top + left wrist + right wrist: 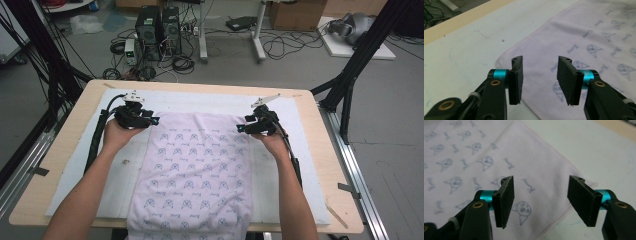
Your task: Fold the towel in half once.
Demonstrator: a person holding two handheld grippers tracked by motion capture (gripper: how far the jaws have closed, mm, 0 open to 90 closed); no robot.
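Observation:
A pale pink towel (192, 170) printed with small blue figures lies flat on the white mat (100, 165), its near end hanging over the table's front edge. My left gripper (152, 120) hovers over the towel's far left corner (506, 56); its jaws stand apart with nothing between them, above the corner's hem. My right gripper (241, 128) hovers over the far right corner (584, 182), jaws apart too, the hem lying below the gap. Both point inward at the towel (584, 37) (481, 155). No pad touches cloth.
The mat covers most of a light wooden table (70, 135). Black frame posts (350, 75) stand at both far corners. Beyond the far edge, on the floor, are computer towers (157, 30), cables and boxes.

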